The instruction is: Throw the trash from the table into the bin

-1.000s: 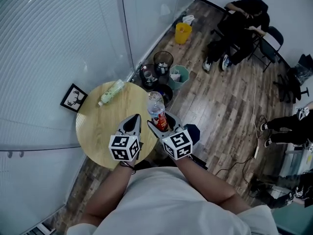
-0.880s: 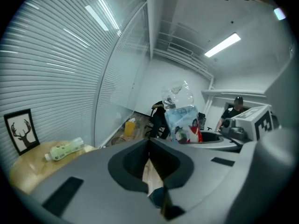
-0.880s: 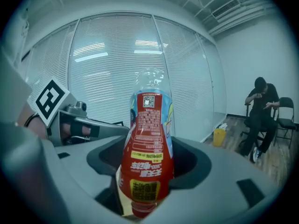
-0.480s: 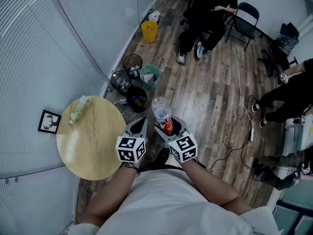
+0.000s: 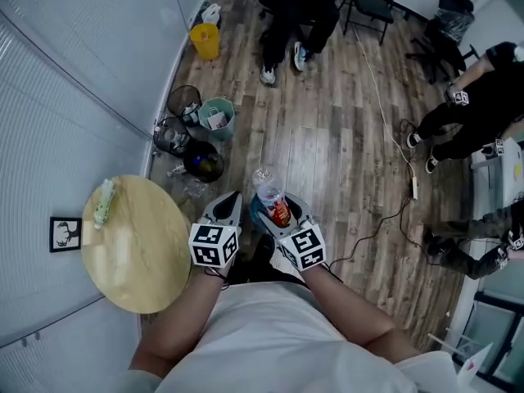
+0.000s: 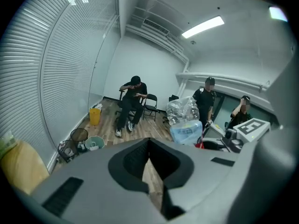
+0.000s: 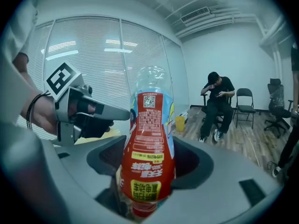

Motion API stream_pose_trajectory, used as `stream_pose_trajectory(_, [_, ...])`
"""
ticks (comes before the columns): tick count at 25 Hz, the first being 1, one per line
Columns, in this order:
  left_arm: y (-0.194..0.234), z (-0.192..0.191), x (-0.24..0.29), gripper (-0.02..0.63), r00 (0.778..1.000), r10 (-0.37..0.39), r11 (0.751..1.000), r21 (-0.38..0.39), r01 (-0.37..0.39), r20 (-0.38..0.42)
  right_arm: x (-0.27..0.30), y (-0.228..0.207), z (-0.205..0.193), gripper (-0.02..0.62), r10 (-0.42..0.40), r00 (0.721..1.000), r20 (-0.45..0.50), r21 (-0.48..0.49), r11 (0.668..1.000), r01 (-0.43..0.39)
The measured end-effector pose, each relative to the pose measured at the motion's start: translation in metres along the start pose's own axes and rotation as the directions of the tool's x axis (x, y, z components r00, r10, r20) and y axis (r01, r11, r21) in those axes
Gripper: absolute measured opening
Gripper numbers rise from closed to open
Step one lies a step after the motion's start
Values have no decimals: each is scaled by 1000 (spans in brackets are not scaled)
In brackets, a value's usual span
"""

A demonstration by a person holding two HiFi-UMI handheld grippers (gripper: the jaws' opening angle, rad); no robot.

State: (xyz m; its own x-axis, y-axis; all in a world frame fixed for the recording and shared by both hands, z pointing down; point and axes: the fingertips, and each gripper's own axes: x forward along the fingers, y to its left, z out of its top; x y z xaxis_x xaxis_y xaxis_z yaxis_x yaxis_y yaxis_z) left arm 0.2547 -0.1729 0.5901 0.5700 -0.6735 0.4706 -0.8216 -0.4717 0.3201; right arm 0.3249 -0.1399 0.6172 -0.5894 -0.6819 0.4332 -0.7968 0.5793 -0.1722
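Bottle [image 5: 273, 203] gripped, second bottle [image 5: 102, 203] on table [image 5: 139, 248]

White T-shirt [image 5: 270, 338], black wristband [image 7: 31, 107]

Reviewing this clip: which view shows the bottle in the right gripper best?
The right gripper view: the bottle fills the centre, its red label facing the camera, clamped between the jaws. The head view shows the bottle small, from above. The left gripper view catches only its crumpled clear end and blue label.
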Motion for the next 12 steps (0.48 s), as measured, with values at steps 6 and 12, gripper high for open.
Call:
stream_pose_trajectory(6, [2,-10,8,6,999,4,1000,0,-4,-32,0,-14,-21,295,-15,1000,-8,29,999,15])
stream_pose_trajectory(12, [-3,-9,11,6,999,3,1000,-3,-3,-34,-3,-29,-39,304,-18,998,-55,65,998,21])
